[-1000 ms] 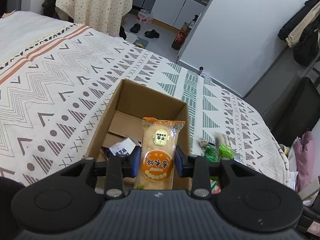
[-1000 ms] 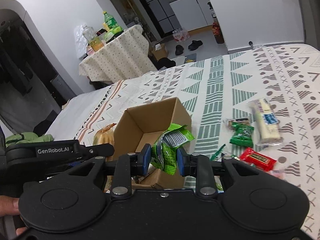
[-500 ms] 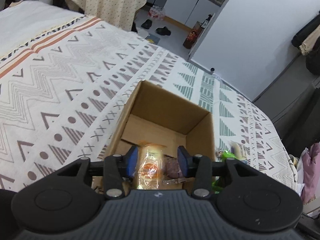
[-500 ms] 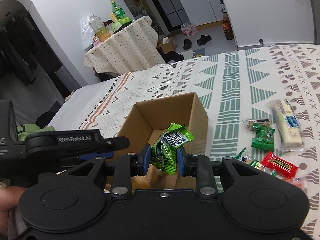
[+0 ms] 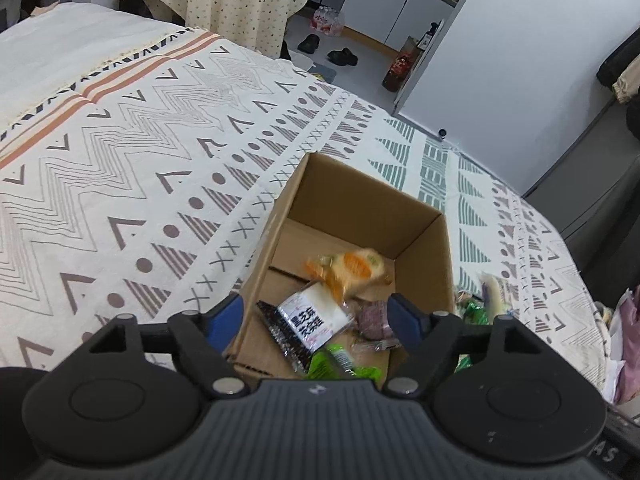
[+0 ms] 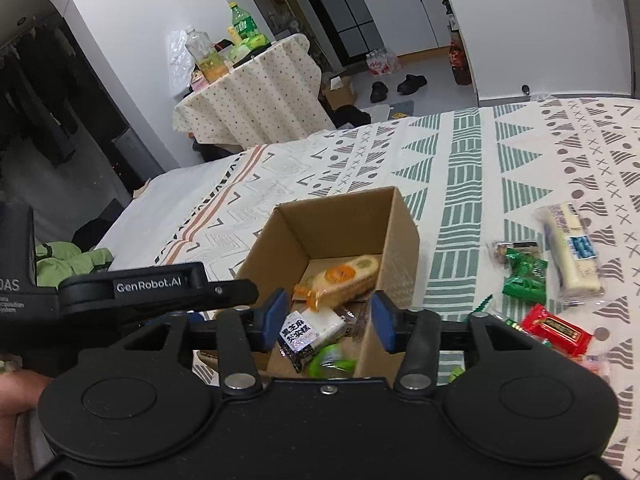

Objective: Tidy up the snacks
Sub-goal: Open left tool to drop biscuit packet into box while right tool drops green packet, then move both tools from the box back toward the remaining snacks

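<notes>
An open cardboard box point(image 5: 352, 196) point(image 6: 336, 220) sits on the patterned bedspread. Inside lie an orange-labelled rice cracker pack point(image 5: 352, 266) point(image 6: 344, 278), a black-and-white packet point(image 5: 308, 320) point(image 6: 308, 330), a green packet point(image 5: 340, 364) point(image 6: 330, 360) and a dark purplish one point(image 5: 374, 318). My left gripper point(image 5: 316, 318) hangs open over the box's near end, nothing between its fingers. My right gripper point(image 6: 330, 322) is open too, above the same end. The left gripper's body point(image 6: 160, 284) shows at the right view's left side.
Loose snacks lie on the bedspread right of the box: a green candy pack point(image 6: 524, 274), a long white bar point(image 6: 572, 252), a red packet point(image 6: 558, 328). A cloth-covered round table point(image 6: 256, 92) with bottles stands beyond the bed. Shoes point(image 5: 340, 54) sit on the floor.
Both grippers opened. The orange cracker pack dropped from the left gripper into the box, and the green packet dropped from the right gripper into it.
</notes>
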`<state>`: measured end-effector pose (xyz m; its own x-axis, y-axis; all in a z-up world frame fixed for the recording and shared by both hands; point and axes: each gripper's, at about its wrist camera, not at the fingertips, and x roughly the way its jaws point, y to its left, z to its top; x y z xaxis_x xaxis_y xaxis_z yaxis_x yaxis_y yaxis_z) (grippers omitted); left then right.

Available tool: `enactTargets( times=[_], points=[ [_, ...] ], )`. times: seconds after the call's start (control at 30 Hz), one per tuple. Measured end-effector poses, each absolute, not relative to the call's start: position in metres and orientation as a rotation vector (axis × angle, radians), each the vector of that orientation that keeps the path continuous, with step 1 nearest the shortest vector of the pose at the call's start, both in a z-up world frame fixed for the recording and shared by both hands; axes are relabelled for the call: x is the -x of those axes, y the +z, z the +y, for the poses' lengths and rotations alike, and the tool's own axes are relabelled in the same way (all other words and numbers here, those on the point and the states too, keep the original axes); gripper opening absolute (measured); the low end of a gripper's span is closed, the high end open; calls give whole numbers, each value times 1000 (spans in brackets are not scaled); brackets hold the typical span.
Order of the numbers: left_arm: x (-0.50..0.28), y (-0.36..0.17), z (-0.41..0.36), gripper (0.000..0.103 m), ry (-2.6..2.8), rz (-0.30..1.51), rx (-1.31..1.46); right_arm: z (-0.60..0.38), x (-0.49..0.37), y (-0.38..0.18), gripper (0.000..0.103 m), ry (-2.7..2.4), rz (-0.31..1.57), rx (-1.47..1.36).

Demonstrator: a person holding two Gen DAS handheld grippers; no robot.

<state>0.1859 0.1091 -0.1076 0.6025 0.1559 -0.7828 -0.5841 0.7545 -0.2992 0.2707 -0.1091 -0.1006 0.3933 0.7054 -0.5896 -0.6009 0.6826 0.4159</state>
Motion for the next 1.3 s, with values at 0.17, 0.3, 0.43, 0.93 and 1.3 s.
enactTargets(
  times=[0.17, 0.3, 0.43, 0.93, 1.3],
  points=[
    [-181, -102, 98, 86, 462, 835, 558, -123, -271, -100, 50, 808, 830, -153],
    [-177, -96, 87, 87, 466, 846, 531, -135, -269, -97, 57, 796, 834, -149],
    [-172, -90, 74, 92, 459, 840, 494, -147, -265, -92, 66, 796, 821, -139],
    [-158, -68, 29, 103, 398, 795, 422, -196, -260, -75, 101, 774, 763, -146],
    [-155, -57, -3, 103, 366, 789, 391, -240, -271, -84, 103, 743, 787, -193]
  ],
)
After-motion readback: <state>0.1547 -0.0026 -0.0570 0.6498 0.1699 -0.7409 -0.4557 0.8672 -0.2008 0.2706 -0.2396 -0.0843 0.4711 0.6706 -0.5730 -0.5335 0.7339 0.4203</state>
